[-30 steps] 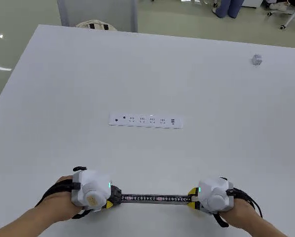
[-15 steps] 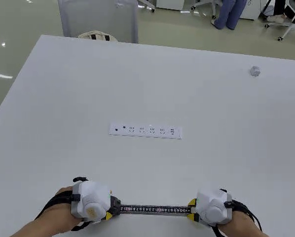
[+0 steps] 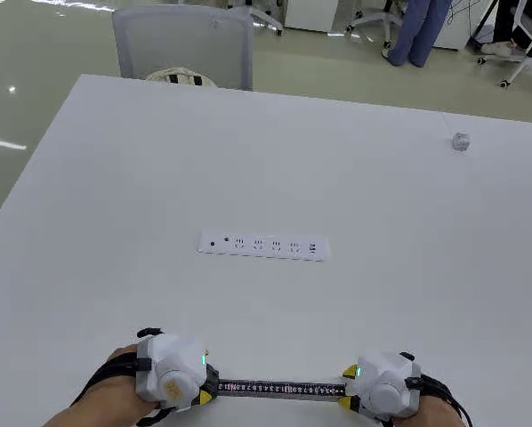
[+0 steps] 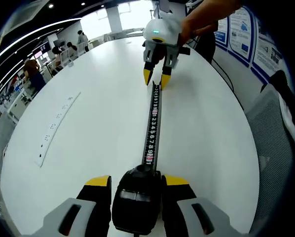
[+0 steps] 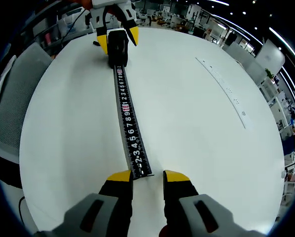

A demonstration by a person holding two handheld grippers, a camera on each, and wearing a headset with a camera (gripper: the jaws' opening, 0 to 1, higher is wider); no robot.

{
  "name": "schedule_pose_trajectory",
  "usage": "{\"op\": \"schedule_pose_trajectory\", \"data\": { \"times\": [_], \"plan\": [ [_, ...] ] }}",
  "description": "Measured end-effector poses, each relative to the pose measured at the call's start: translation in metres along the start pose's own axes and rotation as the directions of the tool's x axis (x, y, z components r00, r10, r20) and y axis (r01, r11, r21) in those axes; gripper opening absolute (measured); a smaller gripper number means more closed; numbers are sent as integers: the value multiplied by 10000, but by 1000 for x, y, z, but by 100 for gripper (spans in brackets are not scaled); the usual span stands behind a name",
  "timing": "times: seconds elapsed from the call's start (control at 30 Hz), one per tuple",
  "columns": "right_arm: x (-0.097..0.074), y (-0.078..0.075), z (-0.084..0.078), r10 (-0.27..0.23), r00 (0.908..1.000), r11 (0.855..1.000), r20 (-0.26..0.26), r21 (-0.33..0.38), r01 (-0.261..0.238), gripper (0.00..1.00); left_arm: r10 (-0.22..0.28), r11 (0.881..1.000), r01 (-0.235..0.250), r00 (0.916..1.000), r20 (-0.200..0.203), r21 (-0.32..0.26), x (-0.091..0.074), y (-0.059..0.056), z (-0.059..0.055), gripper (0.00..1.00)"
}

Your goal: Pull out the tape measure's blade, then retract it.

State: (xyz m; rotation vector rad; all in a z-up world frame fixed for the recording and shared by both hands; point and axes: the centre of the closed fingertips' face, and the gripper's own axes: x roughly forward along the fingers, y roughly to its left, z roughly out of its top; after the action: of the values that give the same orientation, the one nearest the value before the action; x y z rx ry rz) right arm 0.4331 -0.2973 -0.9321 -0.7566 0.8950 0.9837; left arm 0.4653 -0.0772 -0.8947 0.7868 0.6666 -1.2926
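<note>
Left gripper [image 4: 137, 180] jaws clenched on the tape measure [image 4: 136, 203] case. We see its blade [image 4: 152, 128] pulled out flat along the surface [image 3: 382, 222], on the person's side of the power strip [image 3: 263, 245]. The blade's end sits between the parted right gripper [image 5: 148, 177] jaws; we cannot tell if they grip it.

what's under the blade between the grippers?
Bare white table shows along both edges of the blade. The strip directly beneath is hidden by the blade itself; the case, clamped in the left gripper, covers its patch too.
</note>
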Motion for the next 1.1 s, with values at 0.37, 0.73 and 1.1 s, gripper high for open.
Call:
{"op": "schedule_pose_trajectory", "data": {
  "times": [0.37, 0.73, 1.1],
  "plan": [
    [-5, 2, -3, -343, 9984, 9883, 455, 1499, 271, 30, 646, 9877, -618, 9978, 142, -1439, -8, 5, -9, 47],
    [-11, 5, 3, -769, 9941, 9670, 768, 2486, 556, 37, 1241, 9647, -1114, 9915, 386, -2384, -18, 6, -14, 51],
    [-20, 14, 20, -1263, 9841, 9355, 1250, 3449, 763, 40, 2018, 9092, -1626, 9773, 641, -3834, -34, 6, -20, 54]
  ]
}}
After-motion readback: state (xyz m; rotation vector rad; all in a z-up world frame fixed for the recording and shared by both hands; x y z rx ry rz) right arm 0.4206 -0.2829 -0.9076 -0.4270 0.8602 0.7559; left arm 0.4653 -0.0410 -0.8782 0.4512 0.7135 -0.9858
